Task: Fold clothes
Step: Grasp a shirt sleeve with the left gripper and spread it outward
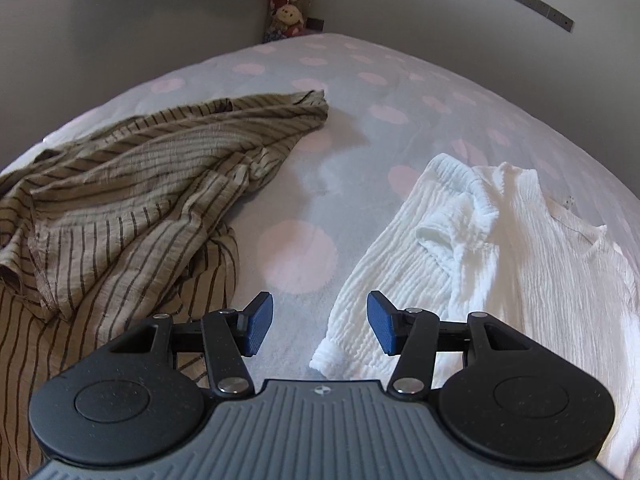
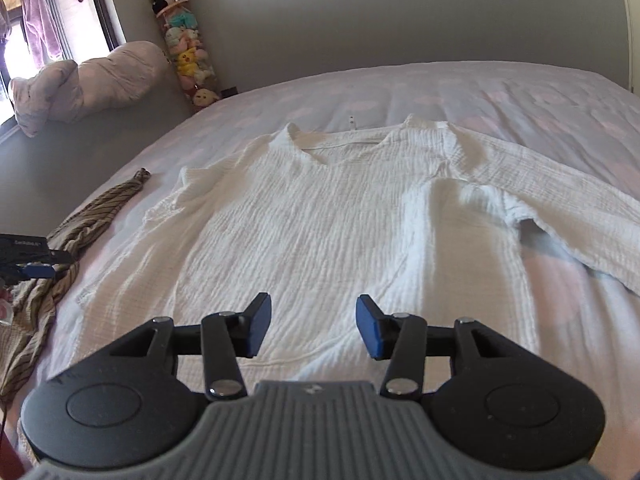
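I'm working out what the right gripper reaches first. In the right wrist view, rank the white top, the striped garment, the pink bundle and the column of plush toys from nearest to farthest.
From the right gripper:
1. White top, spread flat directly beneath and ahead.
2. Striped garment, crumpled at the left edge of the bed.
3. Pink bundle, off the bed, far left.
4. Column of plush toys, against the back wall, left of centre.

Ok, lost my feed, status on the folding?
Left gripper and right gripper open, empty. White top flat, unfolded. Striped shirt crumpled beside it.
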`<state>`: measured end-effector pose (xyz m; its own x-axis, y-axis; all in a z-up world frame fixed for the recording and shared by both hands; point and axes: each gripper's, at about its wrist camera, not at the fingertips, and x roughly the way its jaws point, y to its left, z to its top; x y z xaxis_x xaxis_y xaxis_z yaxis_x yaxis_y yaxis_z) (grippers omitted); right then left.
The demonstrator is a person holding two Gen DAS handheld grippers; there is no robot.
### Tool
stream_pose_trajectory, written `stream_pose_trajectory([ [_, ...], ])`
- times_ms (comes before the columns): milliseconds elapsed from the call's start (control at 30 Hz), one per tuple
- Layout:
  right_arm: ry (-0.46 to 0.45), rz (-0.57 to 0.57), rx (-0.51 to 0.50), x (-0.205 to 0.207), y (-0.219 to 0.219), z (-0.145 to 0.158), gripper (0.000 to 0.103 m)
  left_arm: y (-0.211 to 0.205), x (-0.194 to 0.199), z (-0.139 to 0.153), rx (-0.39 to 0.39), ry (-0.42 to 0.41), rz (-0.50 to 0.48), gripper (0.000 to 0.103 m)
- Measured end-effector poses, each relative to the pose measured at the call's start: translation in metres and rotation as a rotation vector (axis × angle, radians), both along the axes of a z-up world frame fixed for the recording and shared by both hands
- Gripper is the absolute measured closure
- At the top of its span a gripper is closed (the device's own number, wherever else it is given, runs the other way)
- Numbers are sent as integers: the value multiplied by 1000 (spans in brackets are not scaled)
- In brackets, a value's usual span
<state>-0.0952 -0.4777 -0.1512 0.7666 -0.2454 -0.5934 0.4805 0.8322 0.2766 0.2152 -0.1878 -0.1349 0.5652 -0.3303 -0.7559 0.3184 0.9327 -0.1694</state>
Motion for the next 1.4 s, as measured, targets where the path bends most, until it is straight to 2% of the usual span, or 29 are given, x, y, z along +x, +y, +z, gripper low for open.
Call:
stream_pose_trajectory([
  [133,-41,-22,74,-2,-12,-8,52,-3,5,-25,-38,147,-10,52],
  [200,-59,-35,114,-3,-18,-12,52,-5,3,-33,-50,178,-11,51],
  [267,-72,-45,143,-3,-23,-16,52,-10,3,-37,-29,165,-15,52],
  [300,-74,-42,146,-1,-24,-17,52,-13,2,-37,-12,152,-19,55],
  [400,-81,-34,152,3,-25,-22,52,-28,-7,-36,63,86,-82,91],
  [433,-83,-31,155,5,-26,-24,52,-31,-9,-35,69,69,-94,94],
  [533,-79,-35,152,8,-28,-27,52,-36,-11,-22,68,8,-90,96],
  [633,-105,-47,176,3,-34,-30,52,-39,-3,4,84,-45,-97,97],
  [800,-132,-76,199,1,-43,-34,52,-48,39,52,182,-124,-150,97],
  [967,-120,-60,206,8,-46,-41,51,-55,92,83,299,-163,-118,97],
  [1233,-101,-45,233,21,-55,-54,50,-29,177,89,440,-143,13,97],
  [1400,-103,-29,232,26,-57,-59,46,-14,211,62,520,-116,38,98],
])
